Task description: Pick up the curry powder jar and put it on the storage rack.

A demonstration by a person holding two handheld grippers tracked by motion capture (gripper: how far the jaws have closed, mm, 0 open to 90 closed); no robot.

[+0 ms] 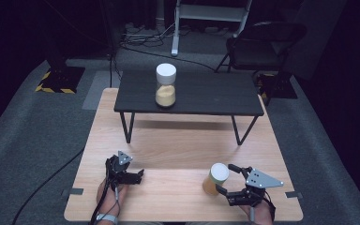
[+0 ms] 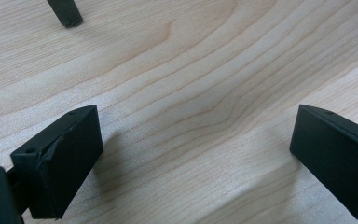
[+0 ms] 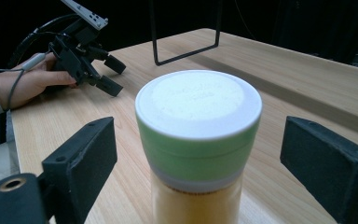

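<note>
From the high view, a light wooden table [image 1: 178, 150] fills the middle of the frame, and a low black shelf [image 1: 206, 96] on thin metal legs stands across its upper part. On that shelf, left of centre, a jar with a white lid [image 1: 166, 85] holds pale powder. Lower right, a second jar [image 1: 215, 178] — white cap, orange-yellow contents — stands upright on the table. The right gripper [image 1: 228, 180] sits just beside it at the frame's lower right, its jaws reaching to either side of the jar. The left gripper [image 1: 139, 176] rests lower left, well apart from both jars.

In the left gripper view, the two black jaws stand wide in the lower corners with nothing but bare wood grain between them; the foot of a shelf leg [image 2: 66, 13] shows at the upper left.

In the right gripper view, the near jar fills the centre, a green band under its white cap, with the jaws spread wide on both sides and not touching it. The other hand [image 3: 25, 84] and its gripper lie at the upper left.

I'd judge this jar rigid and smooth — plastic or glass, I cannot tell which — moderately weighted by its fill. The straight wall below the cap looks the safest place to grip; the smooth cap could slip.
</note>
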